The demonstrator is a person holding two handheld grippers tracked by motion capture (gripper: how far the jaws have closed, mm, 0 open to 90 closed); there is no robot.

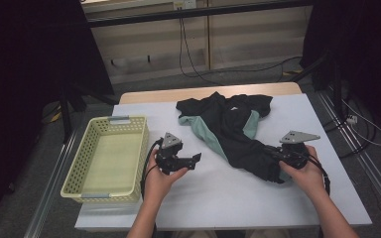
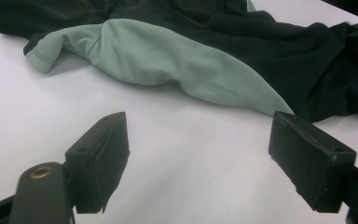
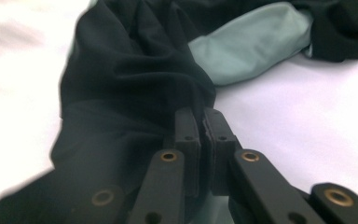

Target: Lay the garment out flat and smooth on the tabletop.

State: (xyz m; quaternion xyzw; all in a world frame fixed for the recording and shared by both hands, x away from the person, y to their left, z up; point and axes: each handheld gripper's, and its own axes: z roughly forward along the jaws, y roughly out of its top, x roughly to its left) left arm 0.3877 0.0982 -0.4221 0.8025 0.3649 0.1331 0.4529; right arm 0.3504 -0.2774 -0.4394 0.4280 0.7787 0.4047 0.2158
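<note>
Garment gripped by the right claw, left claw held wide and empty.

A black and green garment is spread crumpled over the counter, from near the far edge down toward the right edge, with a green panel turned toward the left side. The right claw is held at the garment's near end, close to the right edge; in the right gripper view its jaws are seen pressed together on a fold of the black cloth. The left claw is held over bare counter near the middle of the near half, pointed toward the garment and apart from it; its jaws are spread wide with nothing between them. A yellow basket is set at the left edge, just beside the left hand.
</note>
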